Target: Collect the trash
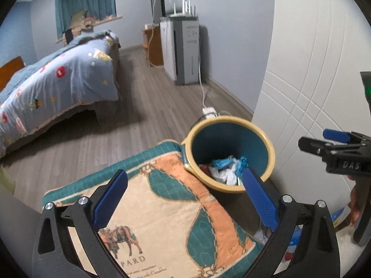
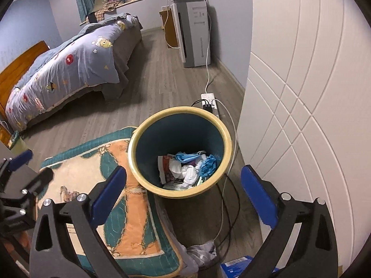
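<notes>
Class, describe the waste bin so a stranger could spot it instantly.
Start at the white panelled wardrobe door. On the grey wood floor beside it, next to the teal-and-orange patterned mat, stands a round teal bin with a cream rim. Only it holds crumpled white and blue trash.

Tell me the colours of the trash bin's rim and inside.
The trash bin has a pale yellow rim and a dark teal inside, clearest in the right wrist view.

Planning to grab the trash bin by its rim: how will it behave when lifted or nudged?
The bin looks rigid, probably light plastic. It holds only crumpled paper and wrappers, so likely light. Tall and narrowing downward, it may tip if pushed near the rim.
</notes>
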The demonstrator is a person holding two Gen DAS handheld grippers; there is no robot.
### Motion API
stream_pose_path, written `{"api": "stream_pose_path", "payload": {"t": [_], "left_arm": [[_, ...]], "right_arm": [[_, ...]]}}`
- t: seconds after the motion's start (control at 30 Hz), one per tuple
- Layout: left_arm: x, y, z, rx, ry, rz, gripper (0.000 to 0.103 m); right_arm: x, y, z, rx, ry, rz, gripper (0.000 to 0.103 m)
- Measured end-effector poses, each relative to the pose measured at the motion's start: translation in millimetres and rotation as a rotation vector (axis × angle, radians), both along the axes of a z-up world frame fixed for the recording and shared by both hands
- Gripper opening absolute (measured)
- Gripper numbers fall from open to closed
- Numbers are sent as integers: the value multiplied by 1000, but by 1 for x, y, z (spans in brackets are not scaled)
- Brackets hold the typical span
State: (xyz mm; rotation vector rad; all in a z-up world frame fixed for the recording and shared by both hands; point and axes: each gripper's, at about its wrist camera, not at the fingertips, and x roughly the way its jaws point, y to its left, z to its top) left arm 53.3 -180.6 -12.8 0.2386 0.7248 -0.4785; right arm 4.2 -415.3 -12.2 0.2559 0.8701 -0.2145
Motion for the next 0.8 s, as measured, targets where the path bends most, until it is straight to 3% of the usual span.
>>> {"api": "stream_pose_path", "payload": {"t": [0.13, 0.4, 0.8], "left_arm": [[3, 3, -7, -25, -9, -9, 98], [11, 2, -11, -20, -24, -24, 98], [6, 3, -8, 0, -39, -40, 98]], "right_arm": [[3, 0, -5, 2, -7, -2, 97], [5, 10, -1, -108, -40, 9, 97], [3, 10, -3, -117, -22, -8, 97]]}}
